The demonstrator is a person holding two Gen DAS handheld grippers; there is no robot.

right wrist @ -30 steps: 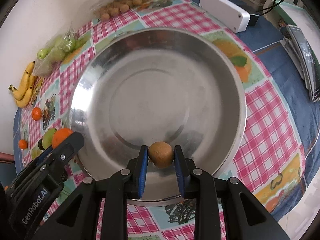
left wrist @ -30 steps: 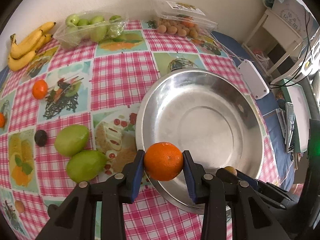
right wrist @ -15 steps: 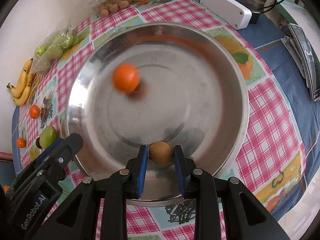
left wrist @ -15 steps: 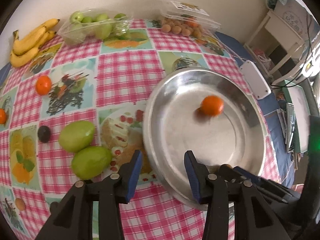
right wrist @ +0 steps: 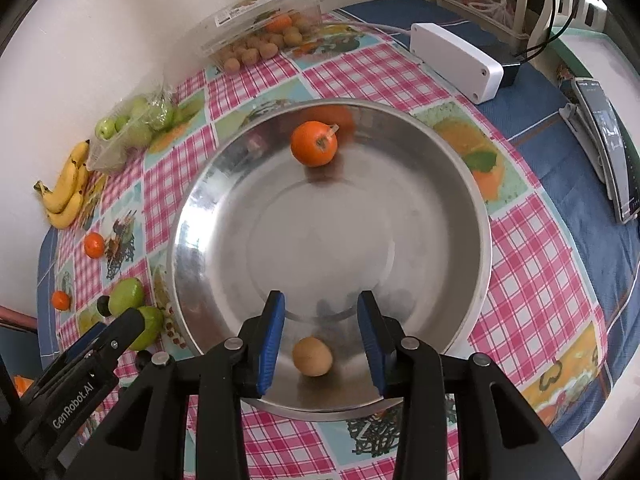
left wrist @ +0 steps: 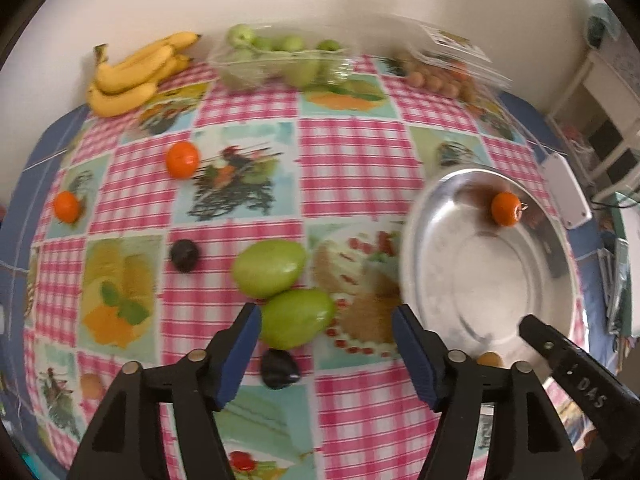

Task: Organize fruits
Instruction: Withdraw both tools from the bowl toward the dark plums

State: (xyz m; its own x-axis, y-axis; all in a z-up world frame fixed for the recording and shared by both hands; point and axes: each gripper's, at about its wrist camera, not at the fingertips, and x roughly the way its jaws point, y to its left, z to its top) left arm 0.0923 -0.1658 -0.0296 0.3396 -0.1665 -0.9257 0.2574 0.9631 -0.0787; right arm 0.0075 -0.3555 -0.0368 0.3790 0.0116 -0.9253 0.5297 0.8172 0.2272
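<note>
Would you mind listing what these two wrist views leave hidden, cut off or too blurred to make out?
- Clear box of small brown fruit, left wrist view: motion blur; label unreadable.
- Dark fruit, left wrist view: blurred, so its kind cannot be told.
- Small brown fruit, left wrist view: mostly hidden behind the left gripper finger.
- Orange thing, right wrist view: cut off by the left edge and the left gripper.
- Dark device, right wrist view: screen text too small.

left gripper (left wrist: 326, 344): black plastic arms, blue pads, silver rivets, white "GenRobot.AI" lettering on its side | right gripper (right wrist: 322, 340): same black frame, blue pads, silver rivets, white lettering ending "DAS" on its side
</note>
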